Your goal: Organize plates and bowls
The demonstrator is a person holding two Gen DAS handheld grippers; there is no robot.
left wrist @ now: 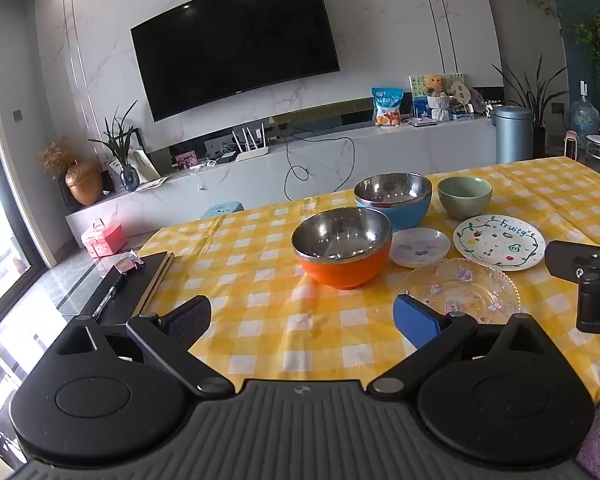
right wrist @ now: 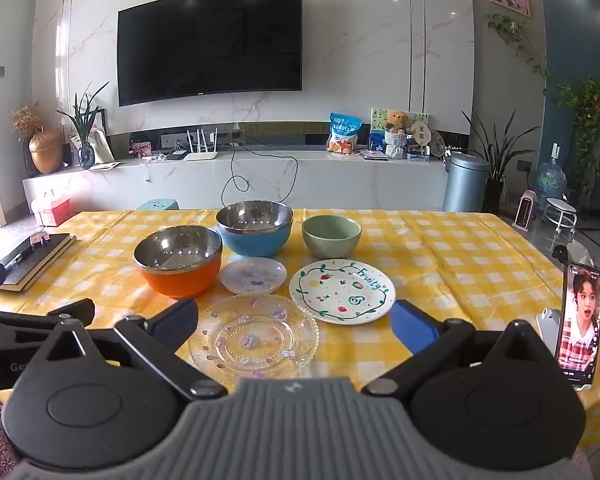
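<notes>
Holding both claws above the near edge of a table (right wrist: 440,240) with a yellow checked cloth, you have your left gripper (left wrist: 300,320) and right gripper (right wrist: 294,320) spread wide, nothing between the fingers of either. Ahead sit three bowls: an orange bowl (right wrist: 178,260) nearest the left, a blue bowl (right wrist: 254,226) behind it, and a green bowl (right wrist: 331,236) to the right. In front of them lie three plates: a small plate (right wrist: 254,276) in the middle, a white plate (right wrist: 342,292) lettered "Fruity" on its right, and a clear glass plate (right wrist: 254,336) closest to you, just ahead of your right claw. A phone (right wrist: 578,324) stands upright at the far right.
</notes>
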